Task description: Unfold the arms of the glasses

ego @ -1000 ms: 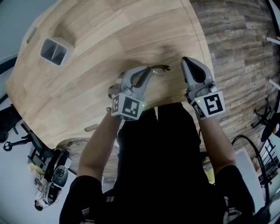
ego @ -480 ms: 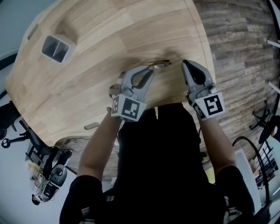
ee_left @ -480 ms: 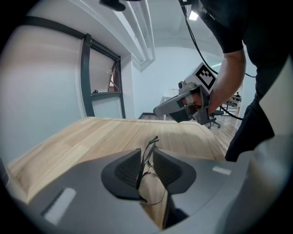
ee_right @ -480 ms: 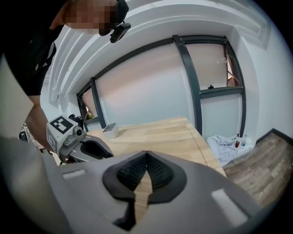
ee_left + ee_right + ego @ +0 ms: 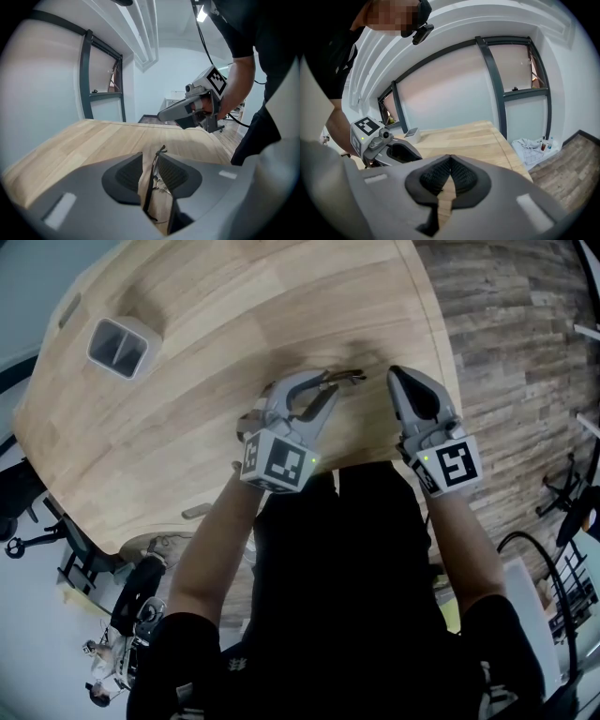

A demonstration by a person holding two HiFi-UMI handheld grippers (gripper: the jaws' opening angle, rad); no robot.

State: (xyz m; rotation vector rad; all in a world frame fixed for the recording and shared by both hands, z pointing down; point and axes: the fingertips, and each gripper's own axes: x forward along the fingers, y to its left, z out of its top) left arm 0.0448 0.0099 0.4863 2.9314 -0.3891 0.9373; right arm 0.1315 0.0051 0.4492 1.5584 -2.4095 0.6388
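Two tongs hover over the near tabletop [image 5: 234, 315] edge: my left tongs [image 5: 150, 155], jaws just opened, loosely straddle the glasses [image 5: 151, 180], whose free end pokes out rightward toward my right tongs [image 5: 450, 157], closed on nothing and near that end.

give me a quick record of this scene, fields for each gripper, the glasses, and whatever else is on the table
left gripper: jaws apart, just opened, pads not pressing
glasses: between the left gripper's jaws, seen edge-on; how far the arms are unfolded is unclear
right gripper: jaws together, nothing between them, held beside the glasses without touching them
table: light wood, the work is near the person's edge
other: grey container with two compartments, far from both grippers
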